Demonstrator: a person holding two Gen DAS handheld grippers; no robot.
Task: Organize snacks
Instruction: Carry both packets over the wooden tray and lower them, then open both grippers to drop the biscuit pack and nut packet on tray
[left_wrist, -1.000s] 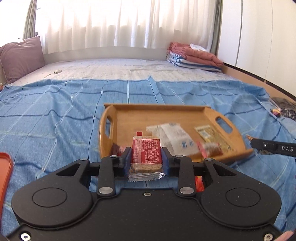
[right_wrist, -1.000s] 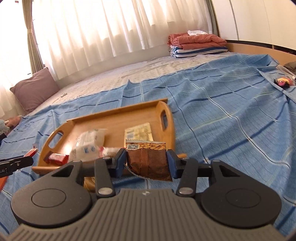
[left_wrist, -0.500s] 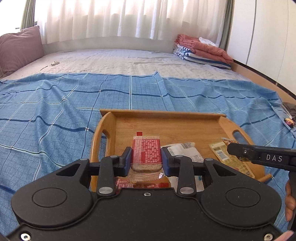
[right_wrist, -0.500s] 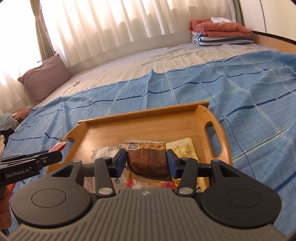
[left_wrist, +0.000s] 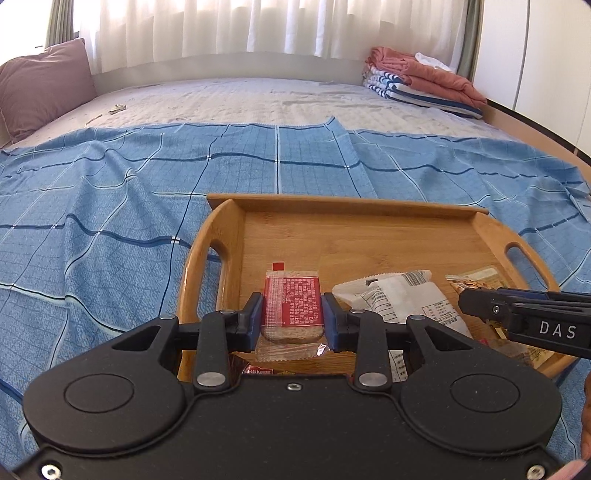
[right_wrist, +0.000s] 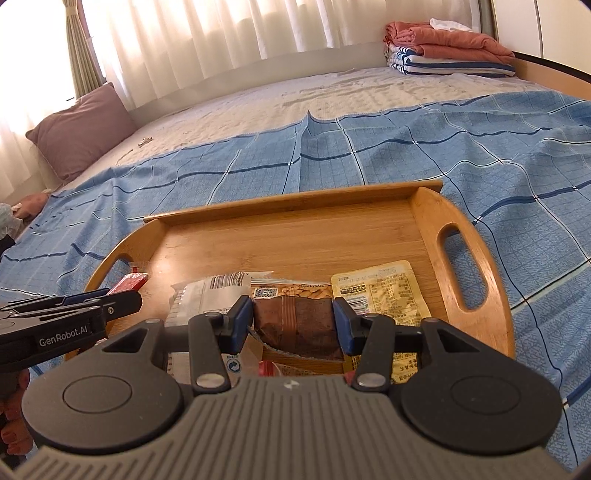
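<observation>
Presently a wooden tray (left_wrist: 369, 236) sits on the blue bedspread (left_wrist: 110, 206). In it: a white packet (left_wrist: 402, 299), a yellow packet (right_wrist: 380, 291) by the right handle, small red items at the near edge. Since a second ago both grippers have come from short of the tray to over it. Left gripper (left_wrist: 293, 317) clamps a red bar (left_wrist: 293, 306) narrowly; right gripper (right_wrist: 293, 325) clamps a brown packet (right_wrist: 295, 325), both held above the tray contents
</observation>
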